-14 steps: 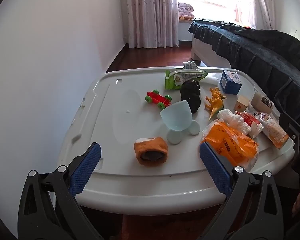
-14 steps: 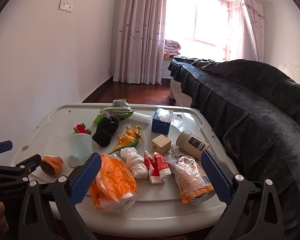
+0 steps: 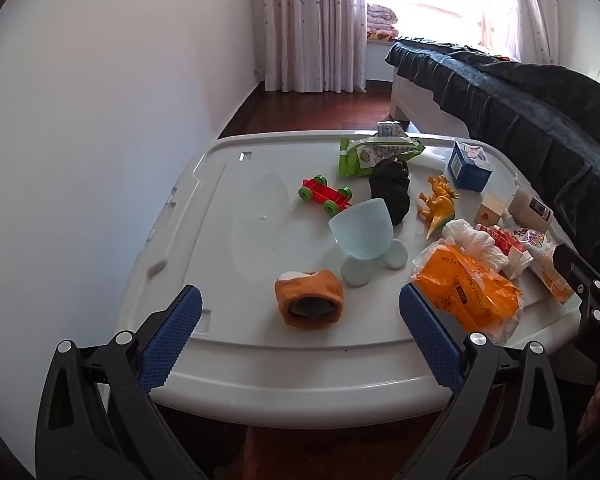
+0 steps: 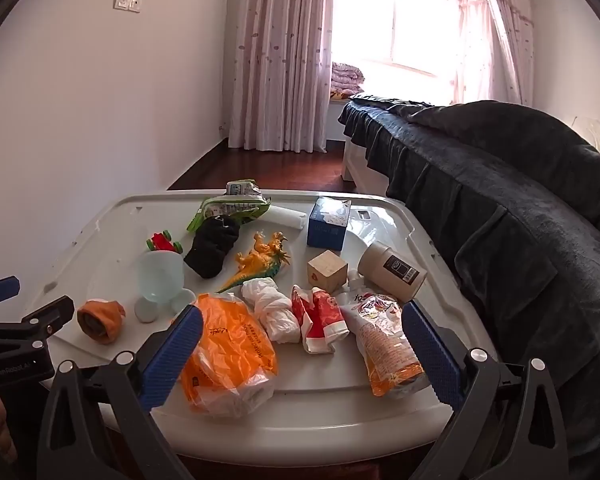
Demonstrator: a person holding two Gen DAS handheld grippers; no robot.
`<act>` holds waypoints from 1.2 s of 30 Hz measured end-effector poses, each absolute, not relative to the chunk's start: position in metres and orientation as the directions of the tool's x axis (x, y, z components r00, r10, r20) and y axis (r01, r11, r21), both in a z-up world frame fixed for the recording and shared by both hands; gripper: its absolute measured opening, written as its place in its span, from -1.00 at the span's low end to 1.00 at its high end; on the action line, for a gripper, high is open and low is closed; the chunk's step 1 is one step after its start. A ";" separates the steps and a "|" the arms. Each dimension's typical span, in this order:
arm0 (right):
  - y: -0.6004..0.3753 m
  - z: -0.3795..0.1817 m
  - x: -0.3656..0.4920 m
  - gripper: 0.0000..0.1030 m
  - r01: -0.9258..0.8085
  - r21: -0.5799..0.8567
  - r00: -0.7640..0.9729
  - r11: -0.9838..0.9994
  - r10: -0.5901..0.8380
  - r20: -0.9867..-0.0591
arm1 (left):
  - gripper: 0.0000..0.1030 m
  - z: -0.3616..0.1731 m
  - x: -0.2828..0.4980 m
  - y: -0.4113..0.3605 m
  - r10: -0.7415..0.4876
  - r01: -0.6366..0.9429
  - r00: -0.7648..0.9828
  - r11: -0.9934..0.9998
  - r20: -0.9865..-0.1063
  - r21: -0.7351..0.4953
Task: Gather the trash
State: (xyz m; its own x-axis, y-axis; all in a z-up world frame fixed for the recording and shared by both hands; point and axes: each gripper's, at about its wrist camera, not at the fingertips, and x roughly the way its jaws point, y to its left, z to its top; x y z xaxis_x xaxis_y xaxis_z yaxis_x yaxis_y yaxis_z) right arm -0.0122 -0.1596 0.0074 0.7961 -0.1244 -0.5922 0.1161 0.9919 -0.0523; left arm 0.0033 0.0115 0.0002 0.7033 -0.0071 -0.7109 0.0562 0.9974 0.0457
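Observation:
A white tabletop point(image 3: 228, 240) point(image 4: 112, 248) carries trash and toys. Trash at the near right: an orange plastic bag point(image 4: 228, 344) point(image 3: 468, 292), a crumpled white bag point(image 4: 272, 308) point(image 3: 472, 240), a red-and-white wrapper point(image 4: 320, 316), an orange snack pouch point(image 4: 384, 340). A green wrapper point(image 3: 376, 152) point(image 4: 228, 212) lies at the far edge. My left gripper point(image 3: 300, 340) is open and empty in front of an orange sock roll point(image 3: 308, 300). My right gripper point(image 4: 300, 356) is open and empty, over the near edge by the bags.
Also on the table: a pale blue cup point(image 3: 362, 232), a red toy car point(image 3: 326, 196), a black sock point(image 3: 390, 190), a yellow dinosaur point(image 4: 260, 264), a wooden cube point(image 4: 327, 270), a blue box point(image 4: 327, 224), a paper tube point(image 4: 392, 272). A dark-covered bed point(image 4: 500, 200) stands right.
Both grippers have stayed nearly still. The left wrist view has shifted slightly; nothing on the table has moved.

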 end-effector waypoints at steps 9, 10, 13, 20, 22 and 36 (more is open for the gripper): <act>-0.159 0.009 -0.014 0.90 0.105 -0.041 0.800 0.994 -0.108 -0.590 | 0.87 -0.002 0.003 0.012 0.005 0.043 0.700 0.998 -0.714 0.049; -0.159 0.009 -0.014 0.90 0.105 -0.042 0.800 0.994 -0.109 -0.590 | 0.87 -0.002 0.003 0.012 0.005 0.043 0.700 0.998 -0.714 0.049; -0.159 0.009 -0.014 0.90 0.101 -0.040 0.798 0.994 -0.105 -0.593 | 0.87 -0.003 0.003 0.011 0.005 0.045 0.701 0.998 -0.713 0.051; -0.156 0.008 -0.013 0.90 0.096 -0.044 0.799 0.994 -0.104 -0.592 | 0.87 -0.005 0.005 0.011 0.007 0.045 0.698 0.998 -0.716 0.054; -0.156 0.008 -0.014 0.90 0.093 -0.038 0.798 0.995 -0.097 -0.595 | 0.87 -0.005 0.005 0.011 0.009 0.044 0.698 0.997 -0.716 0.056; -0.157 0.009 -0.015 0.90 0.082 -0.029 0.797 0.996 -0.083 -0.599 | 0.87 -0.007 0.004 0.011 0.012 0.040 0.697 0.998 -0.717 0.056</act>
State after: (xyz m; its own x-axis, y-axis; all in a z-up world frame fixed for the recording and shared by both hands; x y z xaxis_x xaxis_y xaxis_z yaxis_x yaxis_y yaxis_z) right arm -0.0151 -0.1568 0.0088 0.7968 -0.0828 -0.5985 0.0817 0.9962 -0.0291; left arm 0.0043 0.0108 -0.0071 0.6968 0.0122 -0.7172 0.0400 0.9976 0.0558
